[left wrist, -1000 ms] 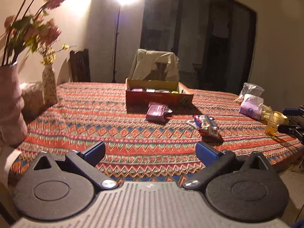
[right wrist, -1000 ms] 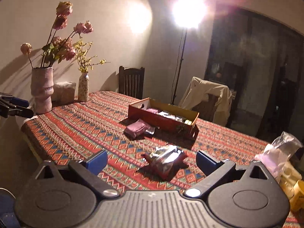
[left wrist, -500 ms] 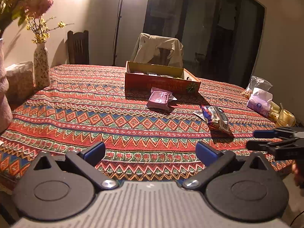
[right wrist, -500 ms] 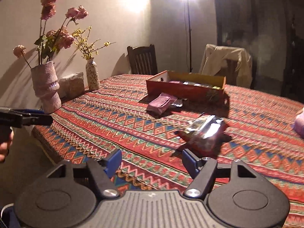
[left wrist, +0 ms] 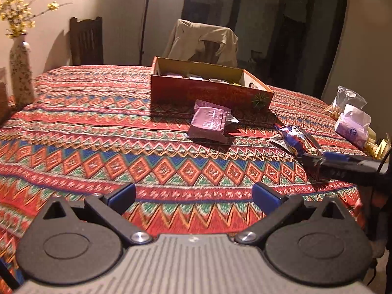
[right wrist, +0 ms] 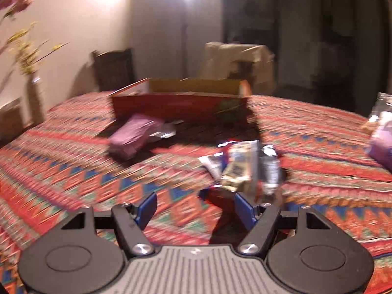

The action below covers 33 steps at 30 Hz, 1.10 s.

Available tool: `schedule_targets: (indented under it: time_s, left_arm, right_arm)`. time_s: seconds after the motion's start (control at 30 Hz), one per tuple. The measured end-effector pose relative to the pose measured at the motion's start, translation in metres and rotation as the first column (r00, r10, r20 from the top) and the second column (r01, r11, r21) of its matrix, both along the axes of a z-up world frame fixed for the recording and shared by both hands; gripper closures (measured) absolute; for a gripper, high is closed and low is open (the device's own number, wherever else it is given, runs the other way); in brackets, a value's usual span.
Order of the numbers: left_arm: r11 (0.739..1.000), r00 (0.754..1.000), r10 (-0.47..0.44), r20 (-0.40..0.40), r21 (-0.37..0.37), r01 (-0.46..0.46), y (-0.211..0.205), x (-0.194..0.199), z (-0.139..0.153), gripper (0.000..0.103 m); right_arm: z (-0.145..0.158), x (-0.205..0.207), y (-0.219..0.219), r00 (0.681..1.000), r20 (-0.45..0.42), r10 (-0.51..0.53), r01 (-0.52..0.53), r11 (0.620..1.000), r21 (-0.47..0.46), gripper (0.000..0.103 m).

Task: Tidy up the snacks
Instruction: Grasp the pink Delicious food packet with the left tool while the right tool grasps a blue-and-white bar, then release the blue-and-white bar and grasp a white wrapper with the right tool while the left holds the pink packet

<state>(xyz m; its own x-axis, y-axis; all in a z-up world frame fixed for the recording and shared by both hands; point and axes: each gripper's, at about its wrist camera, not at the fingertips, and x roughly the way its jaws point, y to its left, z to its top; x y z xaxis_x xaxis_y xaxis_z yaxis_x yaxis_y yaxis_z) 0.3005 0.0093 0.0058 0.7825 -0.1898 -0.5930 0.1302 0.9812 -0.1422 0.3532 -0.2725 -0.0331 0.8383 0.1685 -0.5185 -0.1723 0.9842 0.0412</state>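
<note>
An open red cardboard box with snack packets inside stands on the patterned tablecloth. A purple packet lies in front of it. A shiny silver, red and blue packet lies to the right. My left gripper is open and empty above the near table edge. My right gripper is open; its right finger is next to the shiny packet, with no grip on it. This view is blurred. The right gripper also shows in the left wrist view, at the packet's near end.
A speckled vase with yellow flowers stands far left. A purple-white bag and a clear bag lie at the right edge. Two chairs stand behind the table, one draped with a jacket.
Both grippers have moved forward towards the table. The right gripper has closed in on the shiny packet and its jaws have narrowed. The left jaws stay wide open.
</note>
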Motion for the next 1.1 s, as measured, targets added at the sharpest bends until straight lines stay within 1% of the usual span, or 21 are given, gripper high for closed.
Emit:
schedule_targets:
  time_s: [0.07,0.13,0.2,0.23,0.3,0.37,0.43,0.47,0.5,0.53,0.57,0.6,0.63,0.7,0.8,0.9,0.93,0.97,1.03,1.07,1.1]
  left_arm:
    - [0.999,0.999,-0.033,0.011,0.017,0.033,-0.009,0.023,-0.005,0.0]
    - [0.998,0.999,-0.038,0.024,0.041,0.037,-0.019,0.05,-0.01,0.0]
    - [0.996,0.999,-0.046,0.026,0.074,0.044,-0.028,0.078,-0.015,0.0]
    - [0.995,0.998,-0.058,0.031,0.088,0.055,-0.033,0.094,-0.018,0.0]
    - [0.992,0.997,-0.07,0.039,0.111,0.066,-0.041,0.12,-0.023,0.0]
    - [0.988,0.995,-0.088,0.036,0.131,0.083,-0.047,0.144,-0.029,0.0]
    - [0.987,0.996,-0.089,0.025,0.137,0.084,-0.052,0.163,-0.037,0.003]
    - [0.988,0.996,-0.089,0.024,0.129,0.085,-0.054,0.17,-0.04,0.003]
    - [0.989,0.996,-0.088,0.018,0.12,0.085,-0.055,0.176,-0.043,0.005]
    - [0.991,0.997,-0.082,0.011,0.11,0.08,-0.057,0.181,-0.045,0.01]
    - [0.992,0.997,-0.08,0.008,0.102,0.079,-0.058,0.185,-0.047,0.013]
    - [0.992,0.997,-0.079,0.006,0.098,0.078,-0.058,0.187,-0.049,0.019]
    - [0.992,0.997,-0.077,0.002,0.096,0.076,-0.059,0.189,-0.051,0.028]
    - [0.992,0.996,-0.09,-0.01,0.089,0.09,-0.059,0.191,-0.053,0.041]
    - [0.99,0.996,-0.085,-0.014,0.112,0.086,-0.058,0.185,-0.049,0.041]
    - [0.992,0.997,-0.08,-0.005,0.1,0.08,-0.052,0.164,-0.038,0.041]
    - [0.993,0.997,-0.077,0.007,0.089,0.076,-0.048,0.153,-0.032,0.041]
    - [0.995,0.997,-0.069,0.02,0.076,0.067,-0.043,0.143,-0.027,0.041]
    - [0.998,0.999,-0.04,0.032,0.044,0.039,-0.032,0.122,-0.021,0.041]
    - [0.999,0.999,-0.025,0.03,0.025,0.024,-0.027,0.114,-0.019,0.041]
    - [1.0,1.0,-0.01,0.026,0.008,0.01,-0.021,0.106,-0.019,0.041]
  right_arm:
    - [0.001,0.013,-0.017,0.998,0.016,-0.06,0.061,0.998,-0.025,0.028]
    - [0.001,0.028,-0.026,0.995,0.004,-0.099,0.099,0.993,-0.057,0.029]
    - [0.006,0.031,-0.026,0.996,0.032,-0.086,0.088,0.994,-0.068,0.028]
    - [0.008,0.032,-0.023,0.997,0.05,-0.065,0.069,0.994,-0.088,0.027]
    - [0.012,0.044,-0.019,0.997,0.054,-0.047,0.054,0.99,-0.13,0.024]
    - [0.01,0.067,-0.025,0.999,0.007,-0.038,0.038,0.993,-0.109,0.02]
    - [0.001,0.095,-0.035,0.997,-0.064,-0.048,0.043,0.996,-0.077,0.02]
    - [-0.004,0.105,-0.039,0.995,-0.091,-0.051,0.045,0.997,-0.064,0.023]
    - [-0.006,0.111,-0.044,0.994,-0.108,-0.033,0.031,0.999,-0.026,0.026]
    - [-0.006,0.114,-0.05,0.993,-0.121,-0.017,0.02,0.999,0.025,0.043]
    - [-0.005,0.115,-0.056,0.991,-0.134,-0.011,0.02,0.997,0.072,0.042]
    - [-0.002,0.112,-0.06,0.992,-0.125,-0.009,0.019,0.996,0.085,0.042]
    - [0.003,0.106,-0.062,0.995,-0.103,-0.012,0.019,0.998,0.068,0.042]
    - [0.011,0.097,-0.068,0.997,-0.064,-0.042,0.044,0.999,0.021,0.042]
    - [0.017,0.097,-0.088,0.993,-0.064,-0.101,0.101,0.995,-0.012,0.042]
    - [0.004,0.11,-0.099,0.98,-0.12,-0.159,0.146,0.983,-0.113,0.04]
    - [0.002,0.109,-0.099,0.978,-0.114,-0.173,0.157,0.979,-0.131,0.04]
    - [0.002,0.107,-0.097,0.979,-0.095,-0.18,0.165,0.975,-0.151,0.037]
    - [0.01,0.098,-0.088,0.982,-0.043,-0.186,0.176,0.968,-0.178,0.037]
    - [0.017,0.092,-0.082,0.985,-0.011,-0.17,0.166,0.972,-0.168,0.037]
    - [0.022,0.087,-0.078,0.989,-0.001,-0.148,0.147,0.981,-0.13,0.037]
